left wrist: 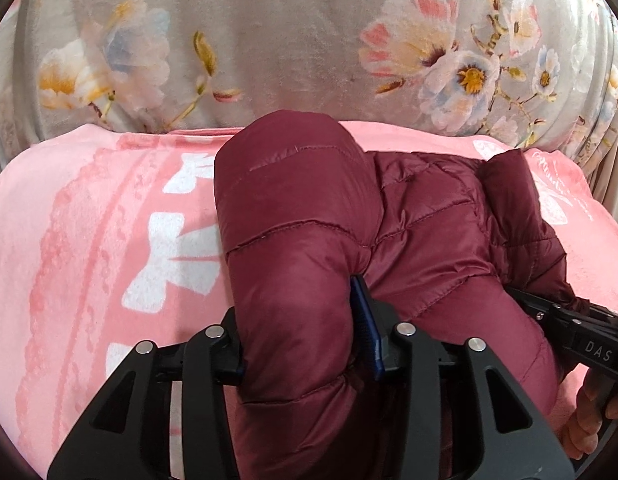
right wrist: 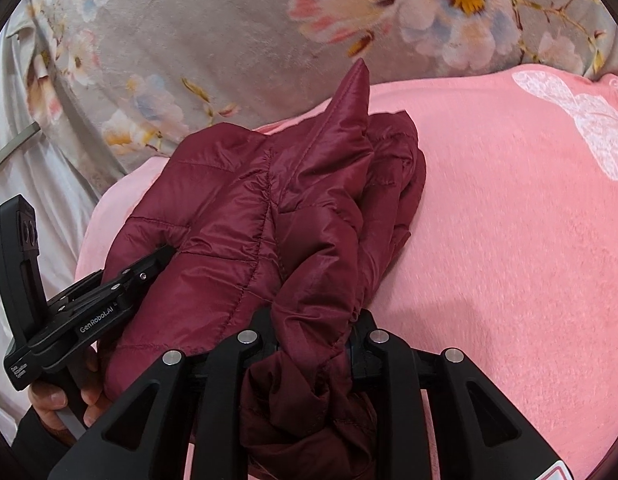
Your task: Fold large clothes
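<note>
A dark red quilted puffer jacket (left wrist: pixel 429 240) lies bunched on a pink blanket (left wrist: pixel 89 240). My left gripper (left wrist: pixel 303 340) is shut on a thick puffy fold of it, and the padding fills the gap between the blue pads (left wrist: pixel 367 320). In the right wrist view the jacket (right wrist: pixel 237 220) stretches away to a peaked tip, and my right gripper (right wrist: pixel 313 336) is shut on a twisted bunch of its fabric. Each gripper shows in the other's view: the right gripper (left wrist: pixel 549 312) at the jacket's right edge, the left gripper (right wrist: pixel 149 268) pushed into its left side.
A grey floral blanket (left wrist: pixel 289 40) rises behind the pink one like a backrest. The pink blanket (right wrist: pixel 509 240) spreads wide to the jacket's right. White sheeting (right wrist: pixel 13 120) hangs at the far left. A person's hands (left wrist: pixel 589 420) (right wrist: pixel 53 400) grip the handles.
</note>
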`<state>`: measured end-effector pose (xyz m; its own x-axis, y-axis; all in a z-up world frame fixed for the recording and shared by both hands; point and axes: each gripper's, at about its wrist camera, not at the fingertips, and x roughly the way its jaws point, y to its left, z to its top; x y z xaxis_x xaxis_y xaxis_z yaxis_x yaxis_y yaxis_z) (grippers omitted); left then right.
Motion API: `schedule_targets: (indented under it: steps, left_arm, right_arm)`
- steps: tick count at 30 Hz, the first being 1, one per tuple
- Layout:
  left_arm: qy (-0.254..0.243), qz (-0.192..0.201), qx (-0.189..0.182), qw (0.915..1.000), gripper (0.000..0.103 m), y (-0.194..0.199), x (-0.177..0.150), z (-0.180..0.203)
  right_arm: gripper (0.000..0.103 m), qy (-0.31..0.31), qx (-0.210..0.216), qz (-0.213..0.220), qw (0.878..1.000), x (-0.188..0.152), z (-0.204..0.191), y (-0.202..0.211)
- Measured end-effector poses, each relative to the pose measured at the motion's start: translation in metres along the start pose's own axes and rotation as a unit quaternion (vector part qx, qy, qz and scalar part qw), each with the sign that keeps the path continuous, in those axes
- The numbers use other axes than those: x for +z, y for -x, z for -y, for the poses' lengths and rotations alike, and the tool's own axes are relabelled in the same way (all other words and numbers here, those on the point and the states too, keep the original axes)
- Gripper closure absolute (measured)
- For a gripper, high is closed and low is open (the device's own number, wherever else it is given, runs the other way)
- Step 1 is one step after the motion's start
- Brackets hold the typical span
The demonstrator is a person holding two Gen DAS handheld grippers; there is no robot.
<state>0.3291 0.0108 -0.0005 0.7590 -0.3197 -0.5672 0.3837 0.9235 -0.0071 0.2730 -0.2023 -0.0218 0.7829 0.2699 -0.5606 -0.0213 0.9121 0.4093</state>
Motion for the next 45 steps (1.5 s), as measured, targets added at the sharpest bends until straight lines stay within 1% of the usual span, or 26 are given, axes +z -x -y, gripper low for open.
schedule_targets:
  steps: [5,8,11,16,17,18,19,20,22,23,24,25,27,29,31,32,33,35,36,37,38,40,43,45]
  left_arm:
    - [0.012,-0.003,-0.003,0.9999,0.061,0.003,-0.001,-0.002]
    - [0.019,-0.009,-0.018,0.9996,0.064,0.017,-0.002,0.001]
    - [0.026,-0.017,-0.038,0.9988,0.064,0.031,-0.011,0.006]
    - [0.026,-0.027,-0.039,0.9986,0.063,0.049,-0.030,0.018]
    - [0.025,-0.029,-0.034,0.9987,0.062,0.051,-0.032,0.020]
    - [0.021,-0.032,-0.025,0.9990,0.058,0.051,-0.033,0.023]
    - [0.019,-0.036,-0.016,0.9990,0.050,0.049,-0.034,0.024]
    - [0.021,-0.044,-0.001,0.9988,0.047,0.046,-0.035,0.024]
    - [0.029,-0.054,0.019,0.9979,0.037,0.046,-0.035,0.023]
    - [0.032,-0.059,0.031,0.9972,0.034,0.049,-0.034,0.021]
    - [0.031,-0.063,0.044,0.9966,0.027,0.053,-0.033,0.021]
    - [0.028,-0.067,0.065,0.9953,0.022,0.059,-0.032,0.020]
    - [0.024,-0.072,0.087,0.9933,0.022,0.069,-0.031,0.020]
    - [0.029,-0.080,0.101,0.9913,0.022,0.080,-0.028,0.021]
    - [0.040,-0.091,0.110,0.9889,0.022,0.088,-0.023,0.024]
    - [0.045,-0.094,0.112,0.9882,0.022,0.091,-0.022,0.026]
    - [0.050,-0.098,0.115,0.9873,0.022,0.094,-0.020,0.029]
    - [0.065,-0.100,0.110,0.9867,0.020,0.098,-0.015,0.035]
    - [0.070,-0.102,0.111,0.9862,0.014,0.099,-0.014,0.039]
    - [0.075,-0.103,0.115,0.9851,0.011,0.100,-0.013,0.042]
    - [0.076,-0.106,0.119,0.9844,0.011,0.099,-0.012,0.045]
    - [0.081,-0.115,0.122,0.9825,0.011,0.095,-0.013,0.048]
    - [0.099,-0.130,0.115,0.9797,0.011,0.087,-0.017,0.048]
    - [0.104,-0.138,0.118,0.9779,0.011,0.080,-0.021,0.049]
  right_arm:
    - [0.082,0.002,-0.002,0.002,1.000,0.000,-0.003,0.008]
    - [0.083,-0.002,0.008,0.005,1.000,-0.004,-0.004,0.024]
    - [0.083,-0.004,0.007,0.000,1.000,-0.016,-0.002,0.044]
    - [0.083,-0.024,0.008,-0.014,1.000,-0.036,0.005,0.061]
    - [0.083,-0.023,0.007,-0.017,1.000,-0.038,0.006,0.060]
    - [0.081,-0.020,0.004,-0.020,1.000,-0.039,0.007,0.059]
    - [0.079,-0.020,0.001,-0.022,1.000,-0.040,0.009,0.057]
    - [0.074,-0.027,0.001,-0.024,0.999,-0.039,0.012,0.057]
    - [0.070,-0.043,-0.004,-0.026,0.999,-0.036,0.016,0.065]
    - [0.067,-0.042,-0.007,-0.026,0.999,-0.035,0.016,0.069]
    - [0.063,-0.037,-0.013,-0.025,0.999,-0.034,0.015,0.076]
    - [0.061,-0.032,-0.025,-0.020,0.999,-0.033,0.015,0.086]
    - [0.054,-0.027,-0.045,-0.008,0.999,-0.031,0.013,0.105]
    - [0.054,-0.026,-0.068,0.010,0.997,-0.029,0.010,0.127]
    - [0.058,-0.008,-0.086,0.017,0.996,-0.025,-0.001,0.139]
    - [0.069,0.010,-0.093,0.015,0.995,-0.022,-0.009,0.141]
    - [0.084,0.036,-0.108,0.012,0.993,-0.019,-0.022,0.142]
    - [0.091,0.066,-0.121,0.011,0.990,-0.018,-0.036,0.140]
    - [0.096,0.084,-0.130,0.008,0.988,-0.019,-0.043,0.136]
    - [0.097,0.093,-0.140,0.004,0.986,-0.020,-0.047,0.132]
    - [0.099,0.097,-0.147,-0.003,0.984,-0.022,-0.049,0.127]
    - [0.099,0.084,-0.147,-0.021,0.985,-0.024,-0.046,0.116]
    - [0.100,0.072,-0.152,-0.034,0.985,-0.029,-0.040,0.105]
    - [0.100,0.067,-0.155,-0.046,0.984,-0.032,-0.036,0.098]
